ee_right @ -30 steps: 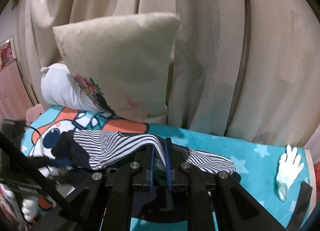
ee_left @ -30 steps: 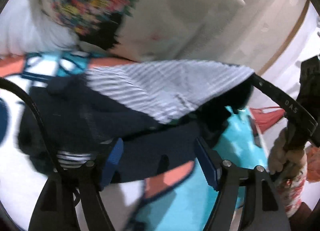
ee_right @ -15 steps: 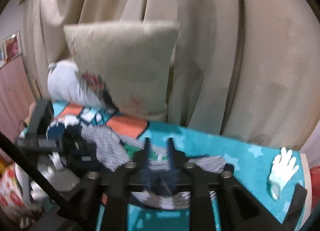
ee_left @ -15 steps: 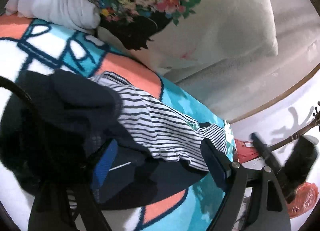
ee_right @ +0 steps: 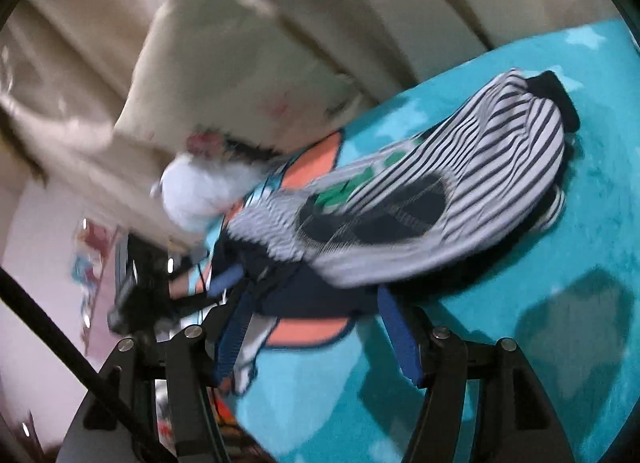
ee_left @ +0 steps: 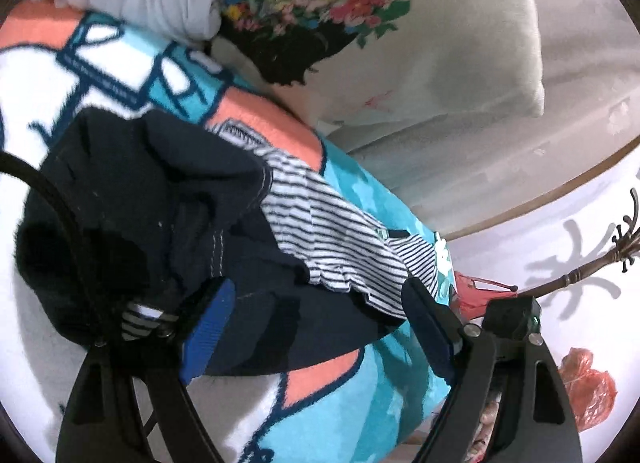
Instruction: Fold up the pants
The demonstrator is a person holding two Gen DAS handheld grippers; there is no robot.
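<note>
In the left wrist view, I see the left hand-held gripper (ee_left: pixel 316 327) released, jaws spread, hovering just over the pants (ee_left: pixel 168 223). The pants lie bunched on the blanket (ee_left: pixel 380 395), navy fabric at 9 o'clock, striped fabric toward 2 o'clock. A floral pillow (ee_left: pixel 400 23) sits at 12 o'clock.

In the right wrist view, blurred, I see the right hand-held gripper (ee_right: pixel 316 335) released; the pants (ee_right: pixel 460 191) lie at 1 o'clock, the left hand-held gripper (ee_right: pixel 216 287) at 9 o'clock.

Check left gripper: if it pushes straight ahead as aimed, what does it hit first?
Most likely the pants: the left gripper has its jaws open with the dark fabric lying directly between and ahead of them, on the blanket. Depth is unclear, so contact distance can't be judged.
</note>
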